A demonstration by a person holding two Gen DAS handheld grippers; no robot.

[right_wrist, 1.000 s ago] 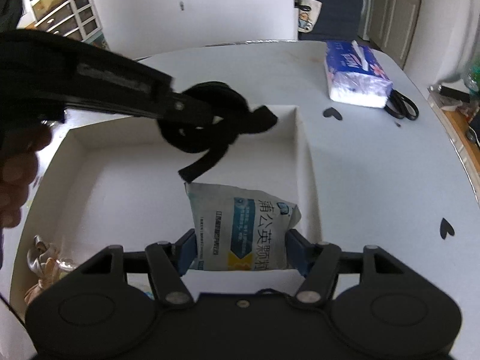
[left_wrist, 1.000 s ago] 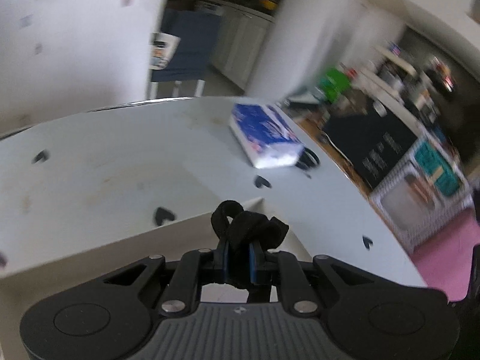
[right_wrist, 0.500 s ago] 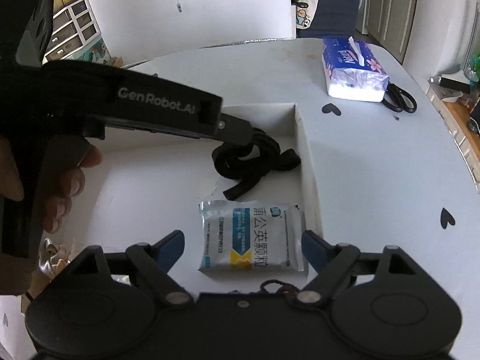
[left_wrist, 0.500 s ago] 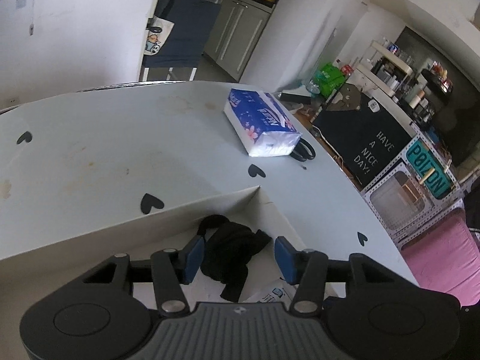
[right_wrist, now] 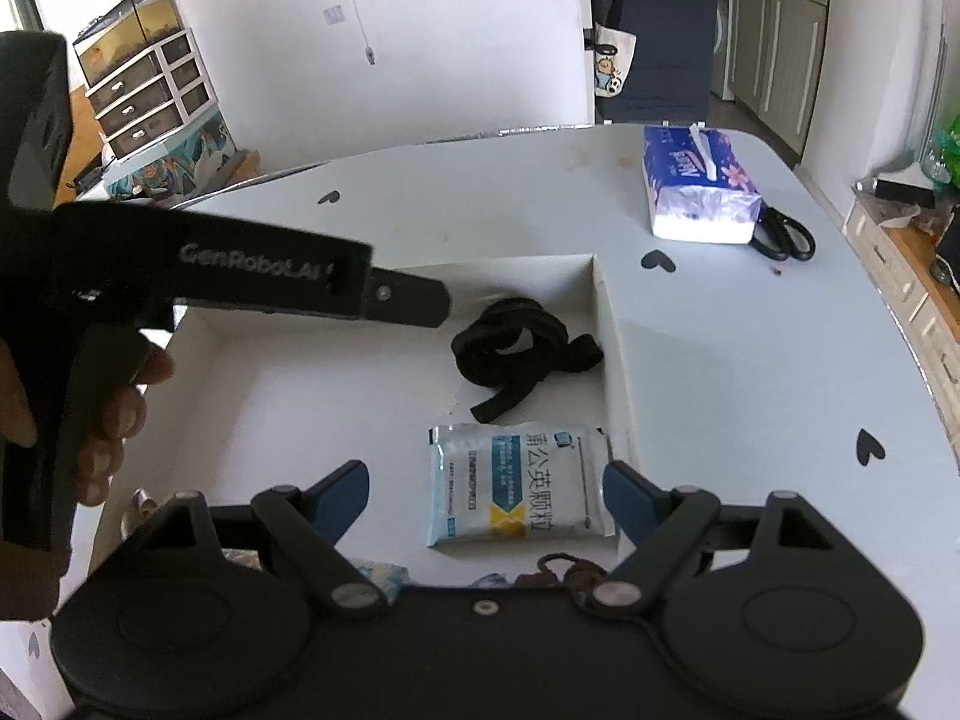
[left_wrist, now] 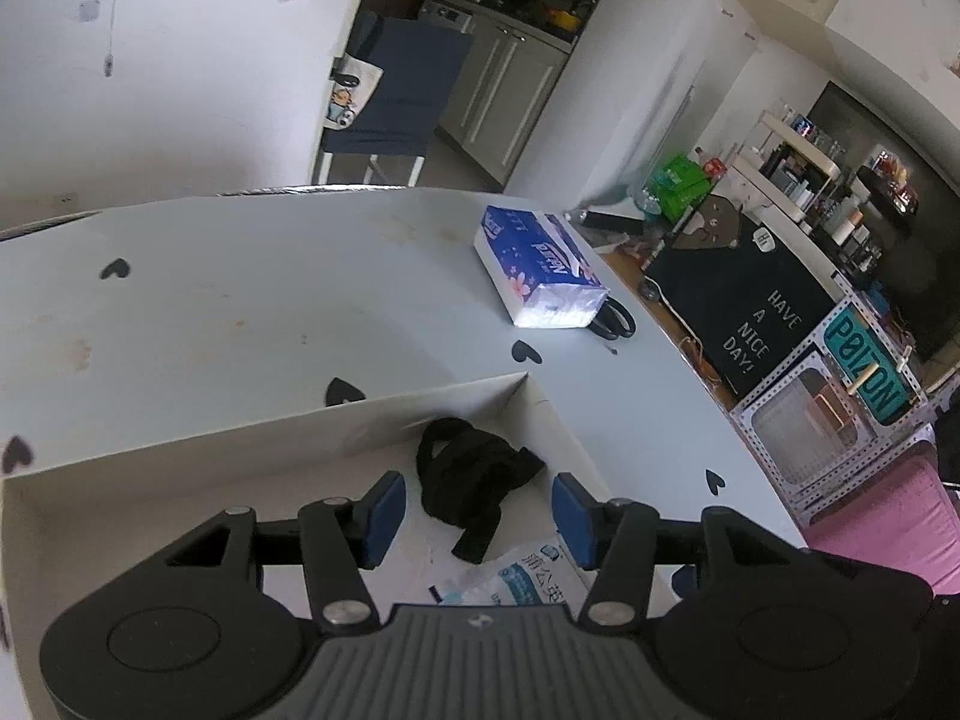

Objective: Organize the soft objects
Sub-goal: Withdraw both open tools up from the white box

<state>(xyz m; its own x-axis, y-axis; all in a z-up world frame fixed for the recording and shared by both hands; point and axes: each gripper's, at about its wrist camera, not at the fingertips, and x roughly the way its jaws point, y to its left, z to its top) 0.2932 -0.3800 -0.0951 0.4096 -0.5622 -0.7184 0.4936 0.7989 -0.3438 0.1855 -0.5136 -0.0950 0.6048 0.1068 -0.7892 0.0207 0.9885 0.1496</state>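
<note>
Kitchen/living rm bg, white table point(left_wrist: 210, 312) w/ heart stickers, shallow white box point(left_wrist: 240, 438) on it.

Left wrist view: left gripper point(left_wrist: 474, 510) jaws opening, roughly half way, nothing gripped. Black strap bundle point(left_wrist: 474, 480) lies on box floor between and just ahead of the fingers point(left_wrist: 384, 504), touching neither pad. Judged soft, light, floppy, no fixed shape; best grab = the knotted loop mass in the middle, not the loose tail. Loose tail points back toward the fingers, loop end away toward box far wall. Sachet corner point(left_wrist: 510, 576) shows just under the right-side finger.

Right wrist view: right gripper point(right_wrist: 486, 492) wide open, empty. Sachet point(right_wrist: 519, 483) flat on box floor between the fingers, clear of both pads, close to box right wall. Judged light, thin foil/plastic, slippery, granule fill so it'll bend; pinch across the short width at an edge seam. Long axis runs roughly along finger direction, print reads sideways. Strap bundle beyond the fingertips, long axis across the view, tail angled back toward sachet. Left gripper's body comes in from left, held by a hand point(right_wrist: 114, 420). Tissue pack point(right_wrist: 696, 186) + scissors point(right_wrist: 780, 234) far ahead-right on table, outside box.
</note>
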